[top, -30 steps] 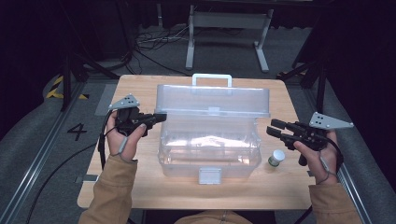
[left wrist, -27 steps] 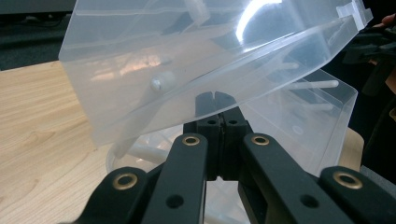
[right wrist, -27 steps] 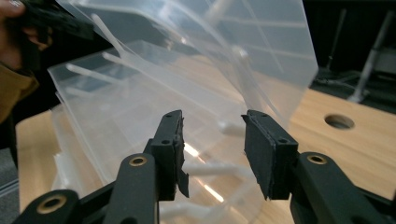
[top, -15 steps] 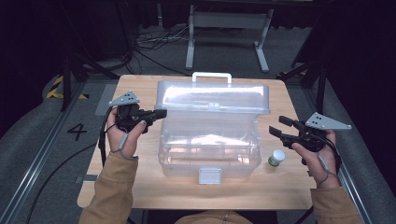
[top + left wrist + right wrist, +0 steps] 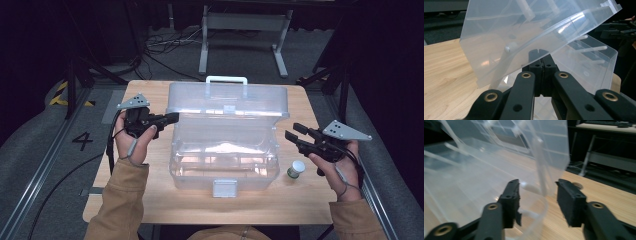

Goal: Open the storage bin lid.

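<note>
Jaws clenched empty on the left gripper (image 5: pixel 172 118), beside the clear storage box (image 5: pixel 225 165) mid-table; the right gripper (image 5: pixel 292 133) has just been narrowing its gap — nothing between. Lid (image 5: pixel 227 100) stands raised; next, likely, the small capped bottle (image 5: pixel 296 169) goes in — carefully.

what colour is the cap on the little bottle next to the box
White, on a greenish small bottle beside the clear plastic box; it shows best in the high view.
</note>
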`<state>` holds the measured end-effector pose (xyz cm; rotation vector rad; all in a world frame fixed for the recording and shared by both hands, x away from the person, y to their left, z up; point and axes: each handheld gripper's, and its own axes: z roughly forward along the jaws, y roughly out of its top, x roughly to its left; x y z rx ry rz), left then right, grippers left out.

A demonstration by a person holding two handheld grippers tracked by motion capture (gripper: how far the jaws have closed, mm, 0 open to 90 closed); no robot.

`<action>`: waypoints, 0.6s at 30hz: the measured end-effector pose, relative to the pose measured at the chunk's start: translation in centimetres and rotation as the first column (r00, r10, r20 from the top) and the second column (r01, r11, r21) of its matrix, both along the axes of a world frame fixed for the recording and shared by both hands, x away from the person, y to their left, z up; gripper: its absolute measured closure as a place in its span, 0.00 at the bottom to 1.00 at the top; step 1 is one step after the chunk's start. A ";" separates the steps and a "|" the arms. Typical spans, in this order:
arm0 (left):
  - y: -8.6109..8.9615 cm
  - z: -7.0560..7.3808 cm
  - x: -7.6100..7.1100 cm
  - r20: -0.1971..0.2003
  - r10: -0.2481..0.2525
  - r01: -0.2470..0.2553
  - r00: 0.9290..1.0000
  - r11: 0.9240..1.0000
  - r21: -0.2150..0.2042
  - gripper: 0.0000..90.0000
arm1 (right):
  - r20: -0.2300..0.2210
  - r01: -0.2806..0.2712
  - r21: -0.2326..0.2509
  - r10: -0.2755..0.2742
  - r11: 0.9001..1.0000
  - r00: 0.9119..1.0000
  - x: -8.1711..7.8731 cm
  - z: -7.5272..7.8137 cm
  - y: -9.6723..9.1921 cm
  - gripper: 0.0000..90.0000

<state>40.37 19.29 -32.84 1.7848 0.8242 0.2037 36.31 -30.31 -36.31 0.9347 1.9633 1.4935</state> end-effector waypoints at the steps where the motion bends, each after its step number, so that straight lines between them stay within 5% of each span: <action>1: 0.0 0.0 0.1 0.001 0.000 0.000 1.000 1.000 0.002 1.00 | 0.001 0.012 -0.008 -0.012 1.000 1.000 0.0 0.1 0.1 0.56; 3: -0.1 0.0 0.2 0.000 -0.009 0.009 1.000 1.000 0.001 1.00 | 0.022 0.044 -0.046 -0.044 0.998 0.999 0.1 0.4 0.5 0.57; 8: -0.3 0.1 0.5 -0.001 -0.012 0.012 1.000 1.000 0.002 1.00 | 0.036 0.122 -0.030 -0.121 0.992 0.992 0.1 1.4 1.2 0.56; 18: -0.4 0.2 0.9 -0.002 -0.016 0.016 1.000 1.000 0.001 1.00 | 0.030 0.192 -0.023 -0.191 0.981 0.981 0.7 2.2 3.3 0.52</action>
